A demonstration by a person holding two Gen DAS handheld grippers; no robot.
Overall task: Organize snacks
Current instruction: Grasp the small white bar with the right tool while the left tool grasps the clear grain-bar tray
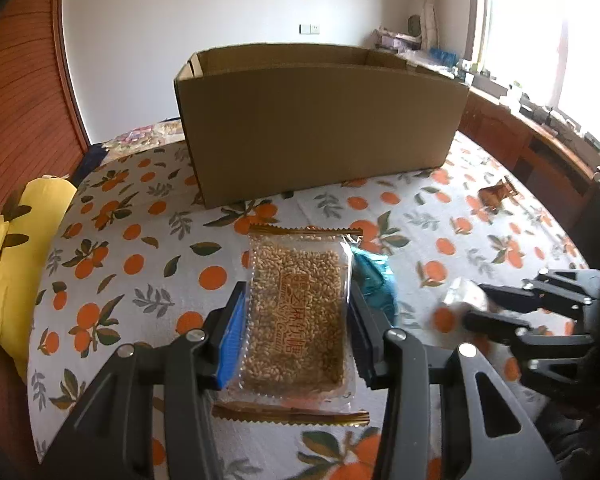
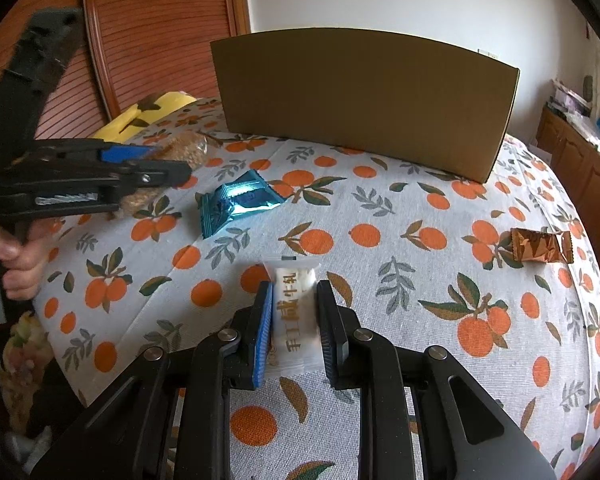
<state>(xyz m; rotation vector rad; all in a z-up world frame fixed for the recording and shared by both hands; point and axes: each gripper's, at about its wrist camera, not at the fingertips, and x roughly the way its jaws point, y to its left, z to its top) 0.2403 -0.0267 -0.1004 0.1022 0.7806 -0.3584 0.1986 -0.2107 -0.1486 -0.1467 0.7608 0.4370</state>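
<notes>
Left wrist view: left tongs (image 1: 296, 320) clamped on sesame bar pack (image 1: 298, 312), right tongs (image 2: 292, 320) clamped on white nougat pack (image 2: 294, 308), both just above the desk (image 2: 380, 264); cardboard box (image 1: 316, 132) interior unseen; blue pack (image 2: 240, 200) and brown candy (image 2: 540, 246) still lie loose, so early stage

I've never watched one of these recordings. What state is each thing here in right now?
Cardboard box: open-topped, upright.
Sesame bar packet: sealed, clamped in left hand-held gripper.
White candy: sealed, clamped in right hand-held gripper.
Teal packet: sealed, lying loose.
Brown candy: wrapped, lying loose.
</notes>
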